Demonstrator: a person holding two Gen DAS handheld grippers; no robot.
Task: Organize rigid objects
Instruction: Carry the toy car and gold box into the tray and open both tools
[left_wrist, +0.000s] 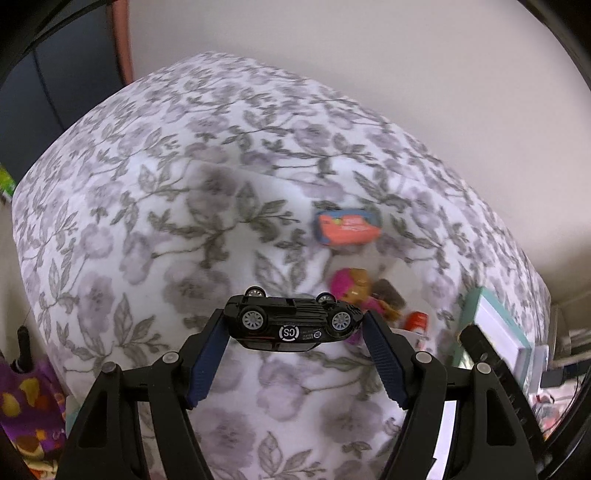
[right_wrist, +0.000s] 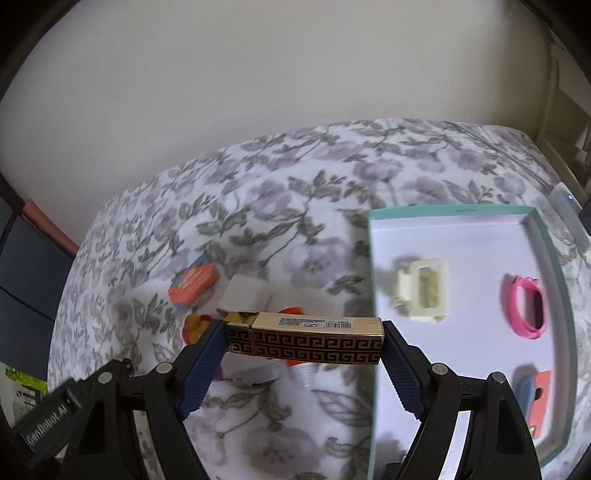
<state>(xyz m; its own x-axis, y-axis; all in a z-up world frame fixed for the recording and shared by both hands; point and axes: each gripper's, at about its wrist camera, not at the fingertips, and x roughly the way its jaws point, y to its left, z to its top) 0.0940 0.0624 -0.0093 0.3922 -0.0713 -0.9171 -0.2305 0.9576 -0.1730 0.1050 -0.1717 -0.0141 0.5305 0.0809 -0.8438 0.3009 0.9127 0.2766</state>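
In the left wrist view my left gripper (left_wrist: 294, 320) is shut on a black toy car (left_wrist: 293, 325), held upside down and end to end above the floral bedspread (left_wrist: 147, 206). In the right wrist view my right gripper (right_wrist: 303, 334) is shut on a long gold and black patterned box (right_wrist: 304, 338), gripped by its two ends, one end flap open. Just right of it lies a teal-rimmed white tray (right_wrist: 373, 295) that holds a cream clip (right_wrist: 424, 288), a pink ring (right_wrist: 522, 308) and an orange and blue piece (right_wrist: 535, 391).
An orange card box (left_wrist: 347, 225) (right_wrist: 194, 282), a pink-haired doll (left_wrist: 354, 288), a white box (right_wrist: 243, 291) and a red-capped item (left_wrist: 417, 321) lie loose on the bedspread. A wall runs behind the bed. The left gripper's black arm (right_wrist: 66, 402) shows at lower left.
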